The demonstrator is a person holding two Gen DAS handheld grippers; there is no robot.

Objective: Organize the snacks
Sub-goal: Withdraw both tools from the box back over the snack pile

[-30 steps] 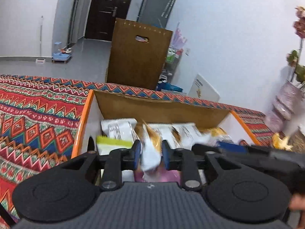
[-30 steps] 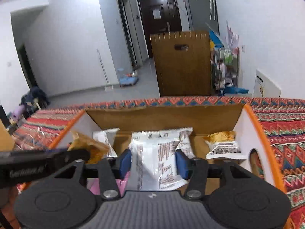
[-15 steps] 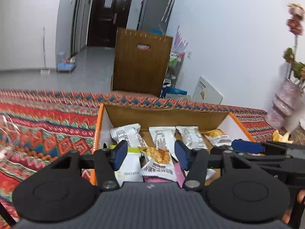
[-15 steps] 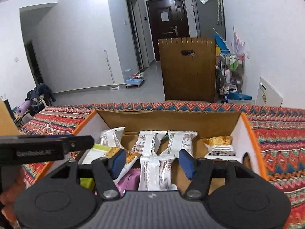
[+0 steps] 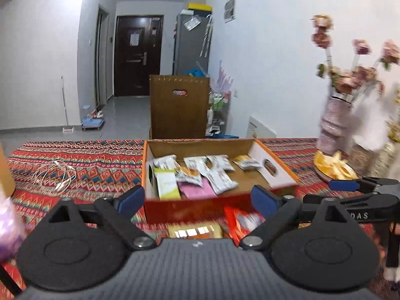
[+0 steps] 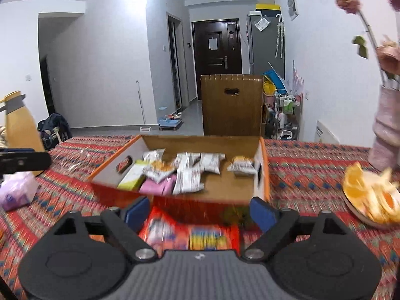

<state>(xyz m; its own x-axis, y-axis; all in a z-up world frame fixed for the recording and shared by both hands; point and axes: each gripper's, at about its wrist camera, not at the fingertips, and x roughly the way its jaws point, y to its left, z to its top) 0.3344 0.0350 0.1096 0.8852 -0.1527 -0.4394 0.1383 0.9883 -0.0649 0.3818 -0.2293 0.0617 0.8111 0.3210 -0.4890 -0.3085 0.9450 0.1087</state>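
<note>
Grippers [image 5: 198, 197] before lengthwise box [image 5: 275, 161]

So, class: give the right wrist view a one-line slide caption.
Right gripper opening, empty, before a box of snack packets.

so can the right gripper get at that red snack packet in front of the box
Probably yes. The red snack packet lies on the cloth just below the right gripper, whose jaws are opening with nothing between them; only the box wall stands behind it.

Open-topped cardboard box [image 5: 275, 175]: access from above is unobstructed, its right floor bare. Vase [image 5: 333, 122] and plate [image 6: 355, 207] crowd the right; loose packets [image 6: 190, 235] lie before the box.
</note>
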